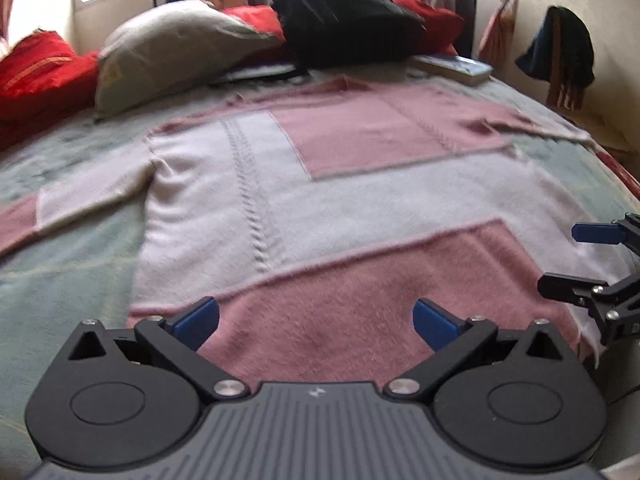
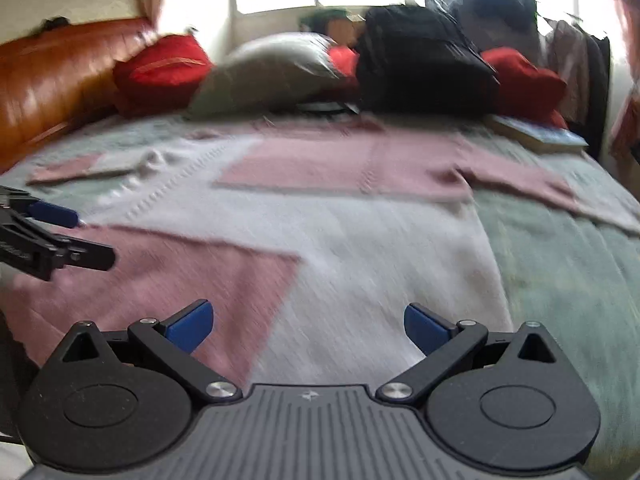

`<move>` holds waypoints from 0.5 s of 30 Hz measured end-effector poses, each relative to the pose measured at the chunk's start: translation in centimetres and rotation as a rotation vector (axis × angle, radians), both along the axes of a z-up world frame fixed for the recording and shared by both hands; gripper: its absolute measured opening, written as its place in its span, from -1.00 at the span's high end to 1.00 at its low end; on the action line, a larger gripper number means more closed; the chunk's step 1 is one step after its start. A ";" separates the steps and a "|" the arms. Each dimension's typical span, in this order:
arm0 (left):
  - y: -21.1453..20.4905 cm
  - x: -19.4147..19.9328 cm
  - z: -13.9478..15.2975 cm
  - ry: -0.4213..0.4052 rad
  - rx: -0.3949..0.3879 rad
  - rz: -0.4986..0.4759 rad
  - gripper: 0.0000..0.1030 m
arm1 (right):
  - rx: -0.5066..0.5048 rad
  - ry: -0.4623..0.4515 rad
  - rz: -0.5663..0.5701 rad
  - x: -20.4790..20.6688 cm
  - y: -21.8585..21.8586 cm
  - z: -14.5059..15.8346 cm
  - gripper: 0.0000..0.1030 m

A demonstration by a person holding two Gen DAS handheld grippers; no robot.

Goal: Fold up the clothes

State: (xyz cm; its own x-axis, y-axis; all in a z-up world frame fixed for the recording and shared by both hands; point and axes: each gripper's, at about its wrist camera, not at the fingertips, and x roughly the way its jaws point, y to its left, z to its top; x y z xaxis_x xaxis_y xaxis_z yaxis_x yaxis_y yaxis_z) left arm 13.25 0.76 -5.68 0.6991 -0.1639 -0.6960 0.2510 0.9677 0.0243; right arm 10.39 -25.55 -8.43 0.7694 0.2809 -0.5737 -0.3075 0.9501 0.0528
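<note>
From the left wrist, the left tool (image 1: pixel 316 320) is hovering wide open and empty over the pink-and-white sweater (image 1: pixel 320 208) lying flat and unfolded on the bed (image 1: pixel 72 248), while from the right wrist the right tool (image 2: pixel 306 326) is gaping empty too, folding not yet begun.

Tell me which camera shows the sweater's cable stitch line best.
The left wrist view: the cable stitch line runs sharp and unbroken down the white panel of the sweater. The right wrist view is motion-blurred, and the line appears only as a faint smeared ridge at the left.
</note>
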 end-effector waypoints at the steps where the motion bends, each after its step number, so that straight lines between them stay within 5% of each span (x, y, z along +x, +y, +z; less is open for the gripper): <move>1: 0.1 -0.1 0.3 -0.006 0.002 0.006 -0.99 | 0.001 -0.013 0.019 0.1 0.4 0.2 -1.00; 8: 0.2 -0.8 0.7 -0.008 -0.005 0.000 -0.99 | -0.126 -0.018 0.081 0.1 3.0 -2.2 -1.00; 15: -0.2 -0.7 0.1 0.006 -0.009 -0.008 -0.99 | -0.066 -0.018 0.074 -3.6 1.5 -1.8 -1.00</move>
State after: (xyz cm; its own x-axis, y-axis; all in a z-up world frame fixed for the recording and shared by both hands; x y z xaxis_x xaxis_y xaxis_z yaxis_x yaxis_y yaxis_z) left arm 12.56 0.57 -5.60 0.6938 -0.1758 -0.6983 0.2589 0.9658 0.0141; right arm 6.81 -24.08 -10.22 0.7582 0.2998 -0.5791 -0.3775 0.9259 -0.0149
